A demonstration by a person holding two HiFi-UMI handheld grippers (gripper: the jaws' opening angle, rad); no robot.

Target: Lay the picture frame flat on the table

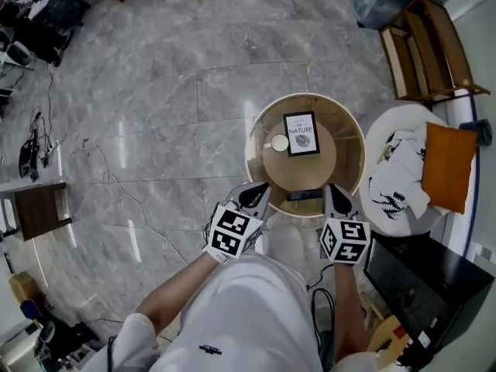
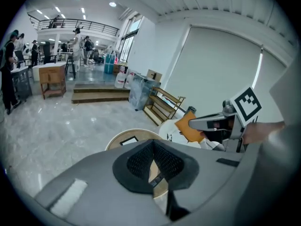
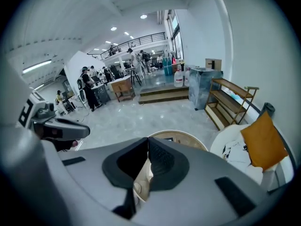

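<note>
The black picture frame (image 1: 301,134) with a white print reading "NATURE" is on the round wooden table (image 1: 349,130), a little behind its middle; I cannot tell whether it stands tilted or lies flat. In the gripper views only its top edge shows as a frame (image 2: 128,140) (image 3: 168,139) beyond the jaws. My left gripper (image 1: 256,196) and right gripper (image 1: 336,198) hover side by side at the table's near edge, well short of the frame. The jaws of the left gripper (image 2: 153,143) and of the right gripper (image 3: 147,140) are shut, with nothing between them.
A small white cup (image 1: 279,142) stands just left of the frame. A dark flat object (image 1: 304,195) lies at the table's near rim. To the right is a white armchair (image 1: 387,142) with an orange cushion (image 1: 448,165). A wooden shelf (image 1: 426,49) stands behind it.
</note>
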